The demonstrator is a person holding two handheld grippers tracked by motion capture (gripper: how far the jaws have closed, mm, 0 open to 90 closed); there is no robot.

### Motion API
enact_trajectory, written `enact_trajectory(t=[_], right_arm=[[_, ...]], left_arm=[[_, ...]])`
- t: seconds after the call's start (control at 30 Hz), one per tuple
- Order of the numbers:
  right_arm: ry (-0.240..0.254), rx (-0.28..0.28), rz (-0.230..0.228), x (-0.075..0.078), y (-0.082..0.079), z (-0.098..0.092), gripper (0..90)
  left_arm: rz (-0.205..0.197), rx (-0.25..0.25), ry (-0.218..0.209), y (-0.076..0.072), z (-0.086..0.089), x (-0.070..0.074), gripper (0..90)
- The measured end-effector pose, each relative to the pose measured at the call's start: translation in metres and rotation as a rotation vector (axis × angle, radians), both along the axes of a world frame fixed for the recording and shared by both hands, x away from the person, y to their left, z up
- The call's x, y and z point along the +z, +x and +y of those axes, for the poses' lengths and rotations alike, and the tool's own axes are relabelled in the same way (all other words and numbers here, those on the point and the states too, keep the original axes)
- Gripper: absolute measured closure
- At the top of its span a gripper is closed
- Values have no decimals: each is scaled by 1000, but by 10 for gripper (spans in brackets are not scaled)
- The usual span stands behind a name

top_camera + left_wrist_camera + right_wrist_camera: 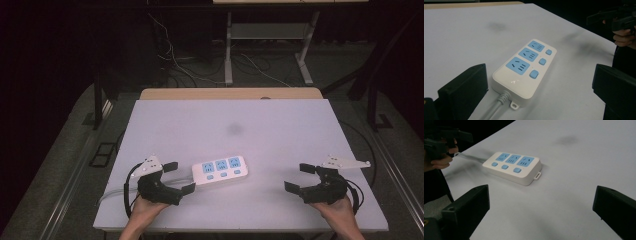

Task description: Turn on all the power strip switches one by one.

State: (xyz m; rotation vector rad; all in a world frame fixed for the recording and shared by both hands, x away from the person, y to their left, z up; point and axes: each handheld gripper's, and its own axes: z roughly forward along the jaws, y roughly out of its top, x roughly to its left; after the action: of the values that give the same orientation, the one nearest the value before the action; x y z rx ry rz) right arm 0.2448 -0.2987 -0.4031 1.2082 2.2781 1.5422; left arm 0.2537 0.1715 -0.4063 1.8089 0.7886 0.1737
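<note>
On the tabletop (280, 125), near edge | power strip (220, 170) lies flat, sockets up, cord toward left gripper (180, 177) | left gripper wide open, empty, just beside its cord end | right gripper (296, 177) wide open, empty, well apart | likely next: close in level, square to the strip's long sides, clear of the switches.

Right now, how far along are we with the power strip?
Nothing looks done yet: the power strip lies flat on the table, sockets unused. In hand: the left gripper sits open beside its cord end. Left: the right gripper, open and apart, must close in.
</note>
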Motion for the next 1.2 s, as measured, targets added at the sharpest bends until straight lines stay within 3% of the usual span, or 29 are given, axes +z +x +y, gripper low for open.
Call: enact_trajectory(t=[0.77, 1.2], right_arm=[[-11, 14, 27, -6, 1, -1, 10], [-23, 26, 35, -8, 1, 0, 10]], left_arm=[[-7, 34, 11, -3, 2, 4, 0], [8, -4, 58, -1, -11, 11, 0]])
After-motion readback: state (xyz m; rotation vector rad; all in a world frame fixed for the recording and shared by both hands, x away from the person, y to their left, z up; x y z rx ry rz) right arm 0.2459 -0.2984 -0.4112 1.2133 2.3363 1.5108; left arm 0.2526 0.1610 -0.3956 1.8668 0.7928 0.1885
